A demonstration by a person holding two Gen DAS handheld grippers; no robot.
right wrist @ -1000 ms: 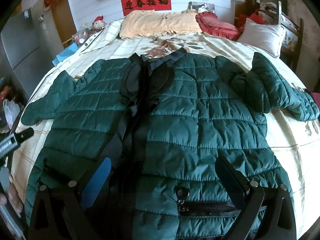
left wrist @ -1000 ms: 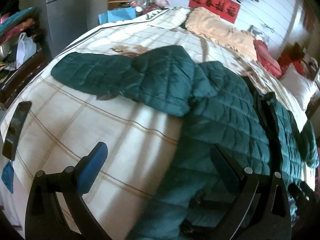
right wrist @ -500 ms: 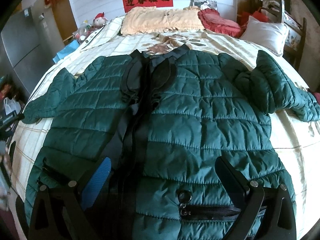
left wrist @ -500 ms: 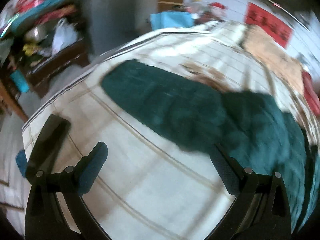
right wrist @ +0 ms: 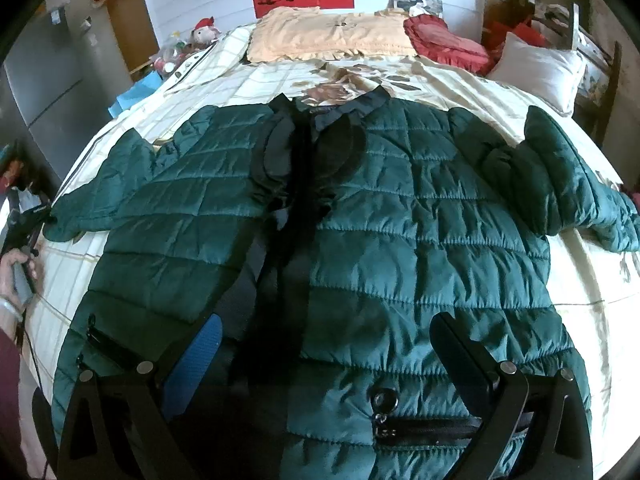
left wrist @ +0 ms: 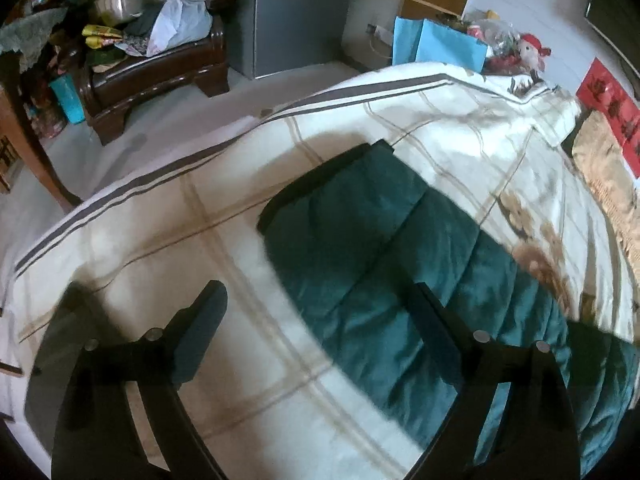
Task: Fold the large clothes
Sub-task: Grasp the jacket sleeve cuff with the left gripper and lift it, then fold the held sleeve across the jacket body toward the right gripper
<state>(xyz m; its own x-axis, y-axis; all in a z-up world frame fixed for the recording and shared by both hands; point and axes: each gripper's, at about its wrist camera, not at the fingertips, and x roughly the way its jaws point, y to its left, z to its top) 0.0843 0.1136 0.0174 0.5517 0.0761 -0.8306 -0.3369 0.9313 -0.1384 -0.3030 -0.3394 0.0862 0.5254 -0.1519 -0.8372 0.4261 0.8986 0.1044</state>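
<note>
A dark green quilted jacket point(right wrist: 380, 220) lies front up and spread flat on the bed, collar toward the pillows, both sleeves out to the sides. My right gripper point(right wrist: 324, 344) is open and empty, low over the jacket's hem near a zip pocket point(right wrist: 424, 428). My left gripper point(left wrist: 316, 320) is open and empty, hovering just above the bed beside the jacket's left sleeve point(left wrist: 380, 276), whose dark cuff point(left wrist: 320, 184) points toward the bed edge. The left gripper also shows at the far left of the right wrist view point(right wrist: 28, 224), by that sleeve's end.
The bed point(left wrist: 200, 216) has a cream checked cover. Pillows point(right wrist: 332, 36) and a red cushion point(right wrist: 444, 44) lie at the head. A dark wooden bench point(left wrist: 156, 76) piled with clutter and a grey cabinet point(left wrist: 296, 12) stand beside the bed, with blue bags point(left wrist: 440, 44) nearby.
My left gripper has swung left from the jacket's body out to the end of the left sleeve, now facing the bed edge. My right gripper has edged slightly forward over the hem.
</note>
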